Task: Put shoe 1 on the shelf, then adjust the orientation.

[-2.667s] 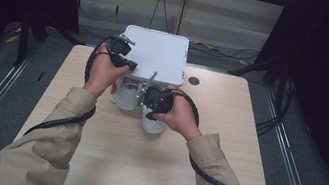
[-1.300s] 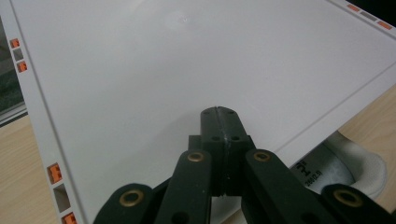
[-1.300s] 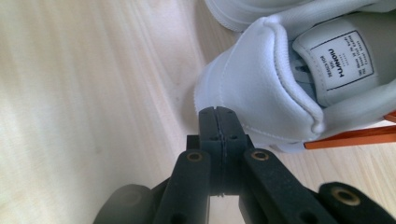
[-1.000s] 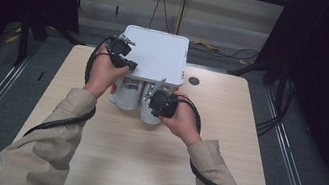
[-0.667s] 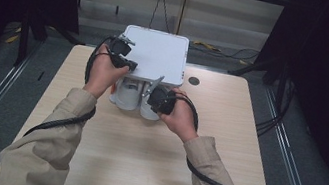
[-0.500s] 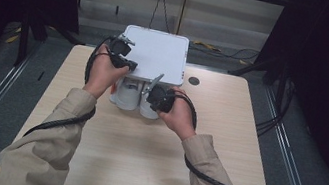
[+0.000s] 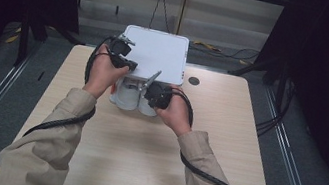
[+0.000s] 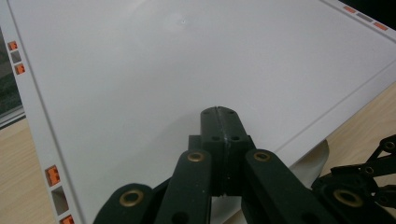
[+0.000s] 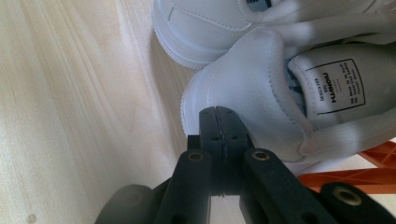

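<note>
**Shoes in front of the white box**

I am getting the white shoes ready by the box. My left gripper [image 8: 219,114] rests on top of the white lid [image 8: 187,70], with its two jaws pressed flat together and nothing between them. My right gripper [image 9: 219,114] is also squeezed closed and holds nothing. The heel of one white shoe [image 9: 243,79] sits right at its tip, and the other shoe [image 9: 196,28] lies just past it. Next, I think I must open my right jaws and take hold of that heel. My left hand [image 7: 103,69] reaches up and ahead. My right hand [image 7: 174,112] sits lower, close to me.
</note>
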`<state>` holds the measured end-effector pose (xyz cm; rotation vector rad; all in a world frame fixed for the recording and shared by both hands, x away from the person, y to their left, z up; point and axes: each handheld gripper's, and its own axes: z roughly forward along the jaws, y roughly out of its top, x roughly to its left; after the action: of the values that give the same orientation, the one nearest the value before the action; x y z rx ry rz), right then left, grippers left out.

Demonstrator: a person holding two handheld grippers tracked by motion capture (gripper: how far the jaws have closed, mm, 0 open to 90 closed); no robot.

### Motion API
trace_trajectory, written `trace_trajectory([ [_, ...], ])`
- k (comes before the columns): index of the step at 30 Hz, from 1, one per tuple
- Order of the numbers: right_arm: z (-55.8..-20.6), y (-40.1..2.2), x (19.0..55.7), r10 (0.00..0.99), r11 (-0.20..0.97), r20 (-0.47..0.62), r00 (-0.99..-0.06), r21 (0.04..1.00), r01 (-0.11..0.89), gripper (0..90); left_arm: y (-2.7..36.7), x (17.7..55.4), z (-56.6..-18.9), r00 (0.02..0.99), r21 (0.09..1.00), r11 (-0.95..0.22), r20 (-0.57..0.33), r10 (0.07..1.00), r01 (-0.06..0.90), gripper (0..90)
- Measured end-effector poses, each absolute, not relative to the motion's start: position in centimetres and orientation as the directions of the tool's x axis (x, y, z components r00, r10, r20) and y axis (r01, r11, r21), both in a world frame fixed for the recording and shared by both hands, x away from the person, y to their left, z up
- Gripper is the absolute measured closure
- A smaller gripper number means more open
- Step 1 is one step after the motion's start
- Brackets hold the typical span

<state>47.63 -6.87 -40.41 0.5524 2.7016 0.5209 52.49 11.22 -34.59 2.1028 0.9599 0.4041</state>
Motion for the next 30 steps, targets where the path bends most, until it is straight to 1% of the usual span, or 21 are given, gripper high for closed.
trace_trajectory([
  [1,-40.4,-6.9,47.6,0.44,0.85,-0.235,-0.867,0.419,0.318,90.0,11.2,52.5,-34.6,0.664,0.76,-0.412,-0.034,0.747,0.502,90.0],
  [5,-40.4,-6.9,47.9,0.433,0.859,-0.256,-0.864,0.407,0.31,90.0,11.2,52.4,-34.6,0.665,0.761,-0.416,-0.028,0.746,0.499,90.0],
  [11,-40.6,-7.3,47.9,0.462,0.836,-0.217,-0.86,0.429,0.342,90.0,11.2,52.5,-34.5,0.665,0.754,-0.419,-0.031,0.746,0.506,90.0],
  [13,-40.7,-7.6,47.9,0.468,0.834,-0.203,-0.86,0.423,0.354,90.0,11.2,52.5,-34.5,0.665,0.755,-0.418,-0.031,0.746,0.504,90.0],
  [15,-40.8,-7.7,47.9,0.477,0.828,-0.194,-0.857,0.426,0.364,88.8,11.2,52.6,-34.5,0.666,0.755,-0.421,-0.028,0.745,0.503,90.0],
  [16,-40.9,-8.1,47.7,0.492,0.813,-0.166,-0.855,0.439,0.383,85.8,11.2,52.6,-34.4,0.667,0.755,-0.423,-0.024,0.745,0.5,90.0],
  [18,-40.8,-8.5,47.4,0.499,0.798,-0.139,-0.855,0.457,0.392,82.7,11.0,52.5,-34.3,0.661,0.751,-0.427,-0.017,0.75,0.504,89.7],
  [19,-40.8,-8.5,47.4,0.499,0.798,-0.139,-0.855,0.457,0.392,82.7,11.0,52.5,-34.3,0.661,0.751,-0.427,-0.017,0.75,0.504,88.1],
  [20,-40.7,-8.8,47.1,0.509,0.789,-0.12,-0.852,0.461,0.406,77.7,11.0,52.6,-34.2,0.659,0.743,-0.442,0.002,0.752,0.502,84.4],
  [21,-40.7,-8.9,47.0,0.506,0.79,-0.115,-0.855,0.46,0.406,74.2,10.9,52.6,-34.1,0.655,0.743,-0.431,-0.013,0.756,0.512,81.3],
  [24,-40.5,-9.4,46.4,0.521,0.78,-0.086,-0.849,0.453,0.433,59.4,10.7,52.5,-33.7,0.648,0.726,-0.438,-0.015,0.761,0.531,63.3],
  [25,-40.4,-9.6,46.2,0.514,0.779,-0.076,-0.854,0.458,0.428,54.5,10.9,52.3,-33.5,0.65,0.728,-0.438,-0.015,0.759,0.528,58.9],
  [27,-40.1,-10.0,45.8,0.522,0.768,-0.055,-0.851,0.465,0.44,46.0,11.2,52.0,-33.1,0.644,0.729,-0.433,-0.014,0.765,0.53,52.8],
  [28,-40.0,-10.3,45.5,0.53,0.759,-0.043,-0.847,0.469,0.451,42.8,11.4,51.8,-33.0,0.641,0.733,-0.424,-0.021,0.767,0.531,49.7],
  [30,-39.8,-10.8,45.1,0.542,0.749,-0.031,-0.84,0.472,0.465,38.1,11.7,51.3,-32.7,0.642,0.73,-0.418,-0.036,0.766,0.541,46.7],
])
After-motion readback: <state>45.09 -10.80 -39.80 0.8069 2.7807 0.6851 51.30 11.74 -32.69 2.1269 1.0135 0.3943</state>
